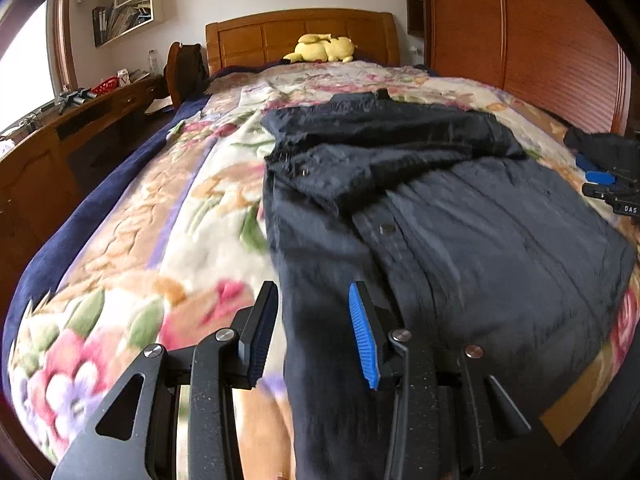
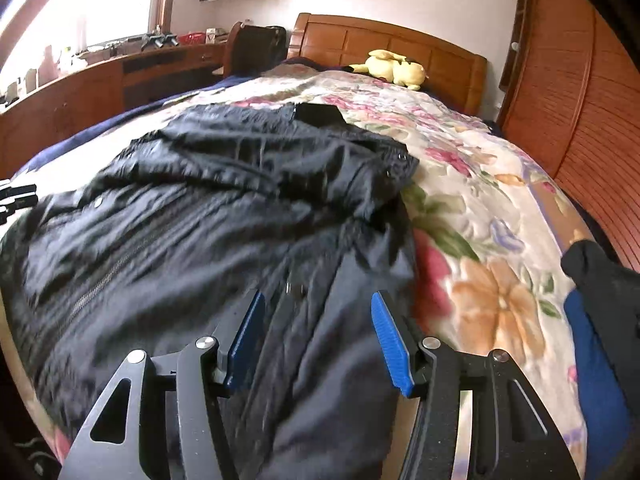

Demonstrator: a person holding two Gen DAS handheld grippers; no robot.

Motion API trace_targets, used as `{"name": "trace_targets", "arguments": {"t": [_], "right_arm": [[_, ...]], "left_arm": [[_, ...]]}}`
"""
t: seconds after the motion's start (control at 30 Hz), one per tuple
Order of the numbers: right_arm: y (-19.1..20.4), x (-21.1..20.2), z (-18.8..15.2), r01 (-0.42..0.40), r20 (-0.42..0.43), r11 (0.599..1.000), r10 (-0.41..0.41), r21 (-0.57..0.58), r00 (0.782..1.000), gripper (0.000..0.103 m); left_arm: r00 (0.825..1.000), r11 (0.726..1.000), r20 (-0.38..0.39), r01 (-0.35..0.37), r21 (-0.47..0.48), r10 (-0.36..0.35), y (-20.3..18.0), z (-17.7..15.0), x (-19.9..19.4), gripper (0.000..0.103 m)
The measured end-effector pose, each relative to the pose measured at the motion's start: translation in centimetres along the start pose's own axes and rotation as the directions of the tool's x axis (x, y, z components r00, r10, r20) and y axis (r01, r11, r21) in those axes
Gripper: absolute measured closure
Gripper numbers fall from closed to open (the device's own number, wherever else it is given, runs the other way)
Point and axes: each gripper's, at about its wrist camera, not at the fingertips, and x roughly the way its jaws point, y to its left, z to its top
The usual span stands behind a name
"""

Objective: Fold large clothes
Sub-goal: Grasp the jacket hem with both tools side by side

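Lying on one floral blanket (image 1: 160, 208), one dark jacket (image 1: 460, 220); both grippers' fingers (image 1: 364, 332) spread, empty

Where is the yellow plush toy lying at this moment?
The yellow plush toy lies at the far end of the bed, against the wooden headboard, beyond the dark jacket. In the right wrist view it appears right of centre.

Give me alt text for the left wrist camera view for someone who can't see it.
A dark navy jacket lies partly folded on a floral blanket covering a bed. The left claw is open in the foreground, over the jacket's near left edge. A yellow plush toy rests by the wooden headboard.
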Motion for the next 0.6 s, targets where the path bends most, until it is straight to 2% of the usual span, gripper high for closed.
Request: {"name": "trace_targets", "arguments": {"t": [0.17, 0.27, 0.47, 0.6], "right_arm": [[0.2, -0.3, -1.7, -0.022, -0.029, 0.999, 0.022, 0.026, 0.999, 0.045], [0.1, -0.1, -2.0, -0.013, -0.047, 1.000, 0.014, 0.023, 0.999, 0.040], [0.3, -0.1, -2.5, 0.006, -0.084, 1.000, -0.004, 0.015, 0.996, 0.038], [-0.4, -0.4, -3.3, 0.005, -0.108, 0.998, 0.001, 0.057, 0.994, 0.037]], "left_arm": [[0.998, 1.000, -0.058, -0.022, -0.019, 0.021, 0.4, -2.6, -0.2, 0.065], [0.998, 0.999, -0.062, -0.016, -0.050, 0.013, 0.8, -3.2, -0.1, 0.062], [0.997, 0.997, -0.069, -0.022, -0.077, 0.017, 0.8, -3.9, 0.3, 0.061], [0.997, 0.995, -0.076, -0.021, -0.092, 0.014, 1.0, -4.5, 0.0, 0.061]]}}
